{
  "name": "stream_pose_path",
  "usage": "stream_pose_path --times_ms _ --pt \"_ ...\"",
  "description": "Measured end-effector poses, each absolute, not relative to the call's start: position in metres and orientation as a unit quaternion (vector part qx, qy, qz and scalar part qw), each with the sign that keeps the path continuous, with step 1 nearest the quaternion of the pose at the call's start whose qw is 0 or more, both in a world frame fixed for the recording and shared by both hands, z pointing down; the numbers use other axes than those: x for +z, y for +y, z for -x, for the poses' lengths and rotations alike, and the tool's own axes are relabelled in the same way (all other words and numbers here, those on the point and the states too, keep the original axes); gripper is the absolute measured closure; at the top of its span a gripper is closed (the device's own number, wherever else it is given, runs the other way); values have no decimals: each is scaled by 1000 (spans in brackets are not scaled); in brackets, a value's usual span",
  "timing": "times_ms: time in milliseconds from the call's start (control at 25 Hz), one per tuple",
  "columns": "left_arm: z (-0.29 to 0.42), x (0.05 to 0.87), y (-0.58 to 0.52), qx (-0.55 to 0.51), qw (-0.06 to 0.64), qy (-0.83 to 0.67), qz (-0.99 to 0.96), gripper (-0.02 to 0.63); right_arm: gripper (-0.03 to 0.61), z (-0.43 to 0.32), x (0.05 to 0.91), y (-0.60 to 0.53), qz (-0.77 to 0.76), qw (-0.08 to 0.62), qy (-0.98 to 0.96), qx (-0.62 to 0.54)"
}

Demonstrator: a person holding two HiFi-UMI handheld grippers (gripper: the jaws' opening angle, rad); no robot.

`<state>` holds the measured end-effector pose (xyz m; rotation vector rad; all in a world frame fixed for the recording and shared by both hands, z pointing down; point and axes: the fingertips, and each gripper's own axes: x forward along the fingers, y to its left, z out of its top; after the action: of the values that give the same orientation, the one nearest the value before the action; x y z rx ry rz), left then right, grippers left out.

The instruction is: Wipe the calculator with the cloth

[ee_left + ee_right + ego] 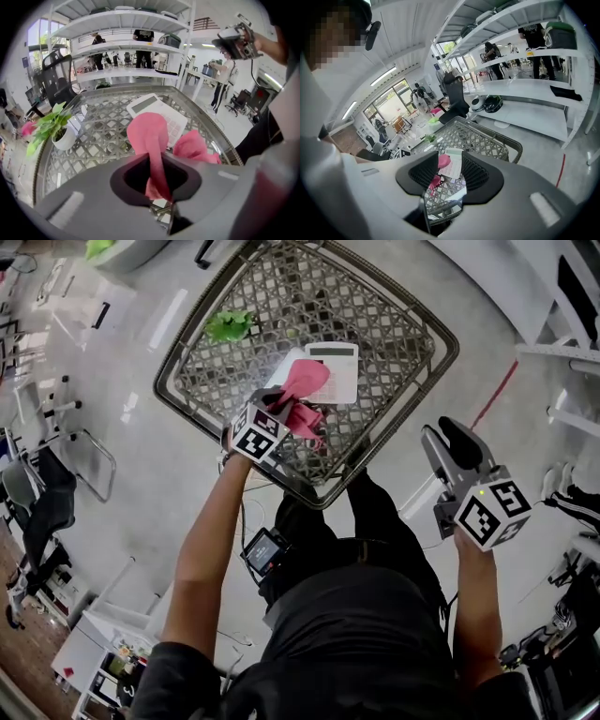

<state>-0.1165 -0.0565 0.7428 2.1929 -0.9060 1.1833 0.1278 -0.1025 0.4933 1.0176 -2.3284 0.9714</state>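
White calculator point(335, 371): a flat slab lying face up on the lattice worktop point(281, 306), with a pale display strip along its far edge and key rows below it. Pink cloth point(305, 381): crumpled and pinched between the fingers of the left gripper point(157, 174). One rounded fold stands over the calculator's near left corner, and a second lobe bunches beside it.

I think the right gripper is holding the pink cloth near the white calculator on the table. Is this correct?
No, the left gripper is holding the pink cloth near the white calculator on the table. The left gripper view shows its jaws shut on the cloth; the right gripper has its jaws apart and empty.
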Motion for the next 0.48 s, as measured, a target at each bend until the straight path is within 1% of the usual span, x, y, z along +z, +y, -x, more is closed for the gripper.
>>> stream_pose_path --times_ms 360,480 --pt "154 742 -56 410 269 -384 -783 512 425 -105 487 -99 -357 214 -841 344" --pt "169 744 -50 406 288 -401 -769 512 426 -98 484 -96 -354 216 -843 344"
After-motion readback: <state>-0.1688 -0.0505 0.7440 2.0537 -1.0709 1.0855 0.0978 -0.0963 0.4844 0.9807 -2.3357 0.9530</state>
